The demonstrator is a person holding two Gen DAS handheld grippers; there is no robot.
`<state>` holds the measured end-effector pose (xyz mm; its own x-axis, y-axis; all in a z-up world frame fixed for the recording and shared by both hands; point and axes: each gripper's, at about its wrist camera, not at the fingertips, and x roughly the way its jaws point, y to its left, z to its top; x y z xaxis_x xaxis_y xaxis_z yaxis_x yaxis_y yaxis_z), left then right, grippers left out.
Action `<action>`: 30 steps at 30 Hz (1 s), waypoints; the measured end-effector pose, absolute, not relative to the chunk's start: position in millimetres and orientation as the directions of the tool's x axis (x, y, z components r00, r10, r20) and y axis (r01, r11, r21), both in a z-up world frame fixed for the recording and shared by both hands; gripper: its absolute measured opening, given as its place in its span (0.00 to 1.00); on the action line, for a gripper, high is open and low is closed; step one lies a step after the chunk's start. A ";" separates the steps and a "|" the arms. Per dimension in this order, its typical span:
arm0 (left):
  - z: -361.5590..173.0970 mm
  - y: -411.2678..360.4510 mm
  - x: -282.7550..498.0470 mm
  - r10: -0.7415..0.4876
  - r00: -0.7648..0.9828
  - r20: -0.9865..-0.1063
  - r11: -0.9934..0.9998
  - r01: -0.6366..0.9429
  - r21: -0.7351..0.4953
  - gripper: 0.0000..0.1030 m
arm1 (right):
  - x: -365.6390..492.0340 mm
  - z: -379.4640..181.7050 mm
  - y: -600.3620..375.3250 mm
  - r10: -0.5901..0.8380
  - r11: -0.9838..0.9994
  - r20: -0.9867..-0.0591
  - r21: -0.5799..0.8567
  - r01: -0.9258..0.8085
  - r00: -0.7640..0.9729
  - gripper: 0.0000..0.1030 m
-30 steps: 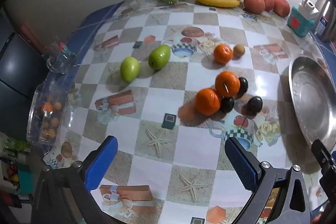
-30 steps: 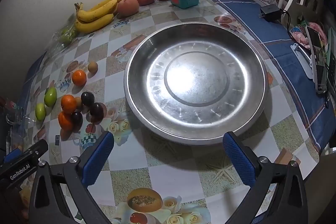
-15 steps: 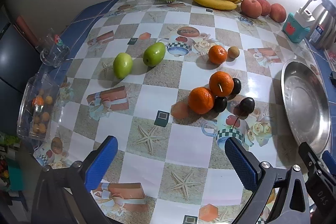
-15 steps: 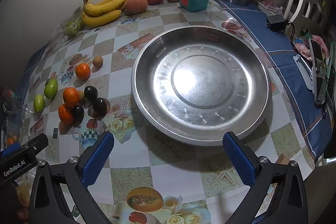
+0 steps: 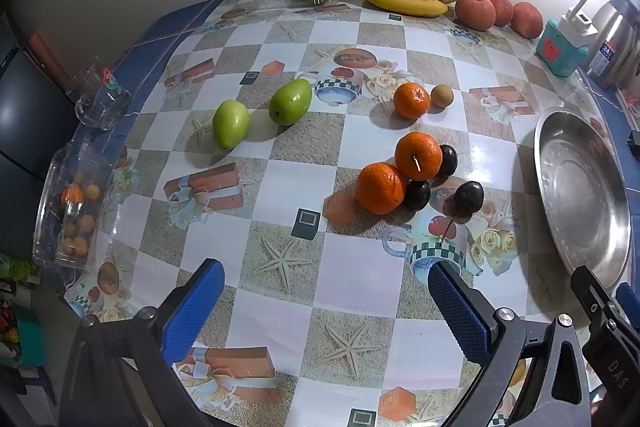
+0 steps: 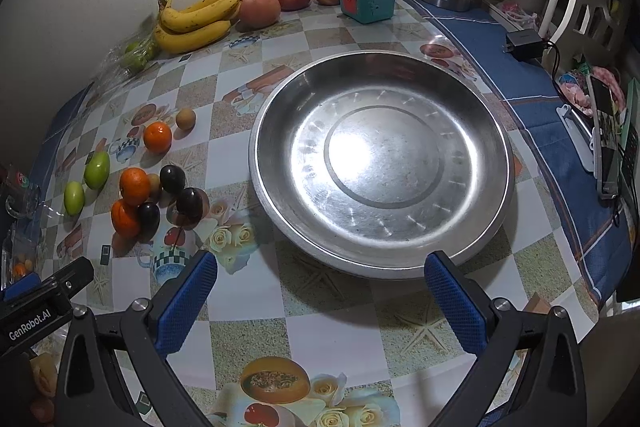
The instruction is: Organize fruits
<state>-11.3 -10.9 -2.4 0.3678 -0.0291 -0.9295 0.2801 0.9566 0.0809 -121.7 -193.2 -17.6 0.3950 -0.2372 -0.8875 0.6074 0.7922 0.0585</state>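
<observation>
Both claws, left claw (image 5: 320,299) and right claw (image 6: 320,291), hang spread wide and empty over the counter (image 5: 288,179), the loose oranges (image 5: 418,155) (with dark plums) waiting beside the bare metal dish (image 6: 472,227), likely their destination.

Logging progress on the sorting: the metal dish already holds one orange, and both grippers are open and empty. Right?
Not quite: the metal dish holds nothing, as the right wrist view shows. All three oranges lie on the tablecloth. The left gripper and right gripper are indeed open and empty.
</observation>
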 end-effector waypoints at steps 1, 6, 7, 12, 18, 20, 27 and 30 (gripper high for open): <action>-2.5 -10.8 -11.3 -0.029 0.368 -0.930 0.957 0.280 0.081 1.00 | -121.8 -17.6 -193.5 -0.237 0.792 -0.888 0.059 0.607 0.395 1.00; -3.4 -10.2 -11.1 -0.027 0.367 -0.930 0.957 0.280 0.082 1.00 | -121.9 -17.8 -193.6 -0.238 0.793 -0.888 0.057 0.607 0.394 1.00; -3.6 -10.2 -11.5 -0.027 0.367 -0.930 0.956 0.280 0.083 1.00 | -122.0 -17.8 -193.7 -0.238 0.793 -0.888 0.057 0.607 0.394 1.00; -3.8 -9.9 -12.2 -0.027 0.367 -0.930 0.956 0.280 0.083 1.00 | -122.1 -18.0 -193.3 -0.238 0.793 -0.889 0.054 0.606 0.392 1.00; -2.1 -10.2 -15.6 -0.033 0.372 -0.927 0.954 0.287 0.082 1.00 | -122.4 -18.1 -193.8 -0.239 0.795 -0.890 0.050 0.604 0.389 1.00; -1.3 -10.5 -16.4 -0.032 0.374 -0.927 0.954 0.288 0.083 1.00 | -122.3 -18.0 -193.4 -0.241 0.795 -0.890 0.049 0.604 0.388 1.00; -1.0 -10.7 -16.7 -0.033 0.374 -0.927 0.954 0.288 0.082 1.00 | -122.8 -18.0 -193.3 -0.241 0.795 -0.890 0.048 0.605 0.388 1.00; -0.8 -10.7 -16.8 -0.033 0.374 -0.927 0.954 0.288 0.083 1.00 | -123.0 -18.0 -193.3 -0.242 0.795 -0.889 0.048 0.605 0.388 1.00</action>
<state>-16.8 -10.7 -0.8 0.3741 -0.0326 -0.9268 0.2880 0.9541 0.0827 -123.0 -193.3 -17.9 0.3879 -0.2418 -0.8894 0.6047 0.7950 0.0477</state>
